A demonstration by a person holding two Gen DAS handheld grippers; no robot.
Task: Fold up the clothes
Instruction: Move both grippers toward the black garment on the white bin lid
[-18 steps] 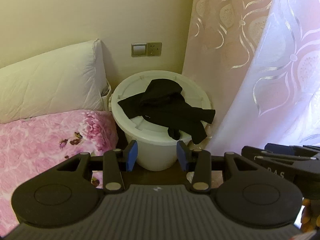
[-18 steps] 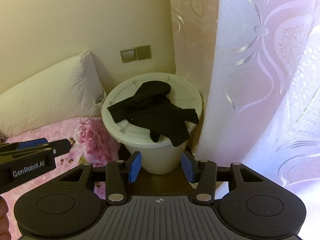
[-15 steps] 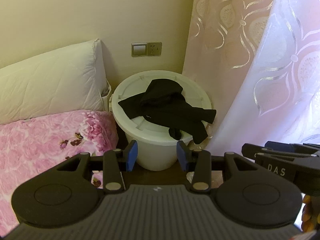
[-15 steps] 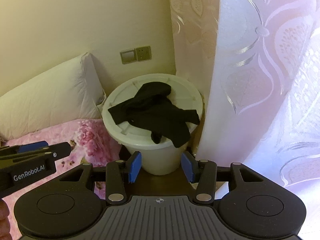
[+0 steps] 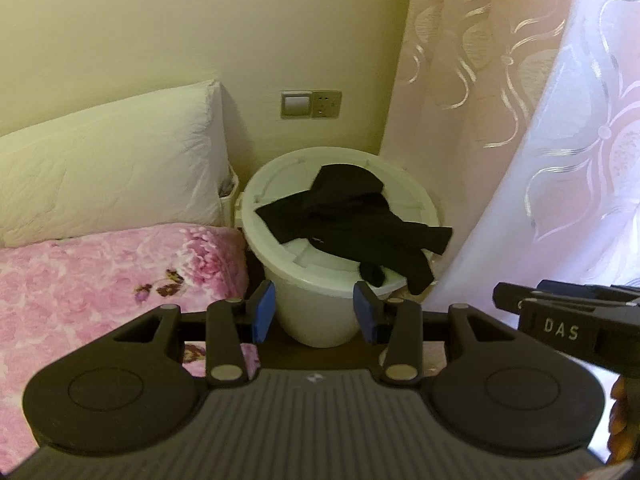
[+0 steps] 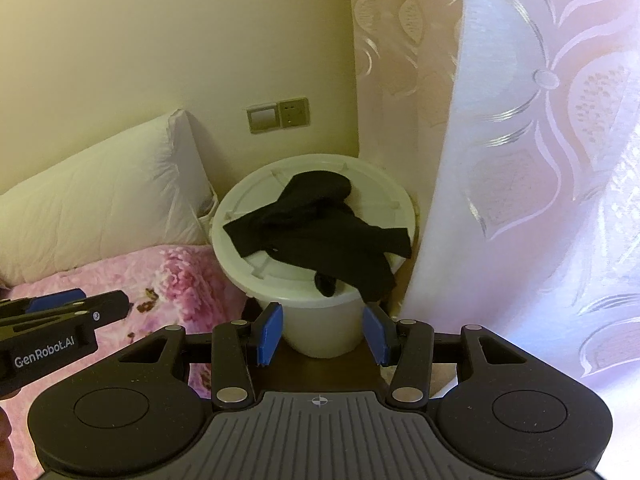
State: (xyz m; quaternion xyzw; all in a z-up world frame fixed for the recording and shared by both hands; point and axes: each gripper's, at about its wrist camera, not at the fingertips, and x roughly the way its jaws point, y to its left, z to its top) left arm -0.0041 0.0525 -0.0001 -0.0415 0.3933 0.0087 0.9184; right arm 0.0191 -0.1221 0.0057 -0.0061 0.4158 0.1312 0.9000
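Note:
A crumpled black garment lies on the lid of a white bucket, one end hanging over the right rim. My left gripper is open, well short of the bucket, with nothing between its blue pads. My right gripper is open too, also short of the bucket and holding nothing. Each gripper shows at the edge of the other's view: the right one at the right, the left one at the left.
A bed with a pink floral blanket and a white pillow lies to the left. Pink patterned curtains hang close on the right. A wall switch and socket are above the bucket.
Both views have shifted very slightly toward the bucket. The right gripper sits a little lower in the left wrist view. The jaws and the garment are unchanged.

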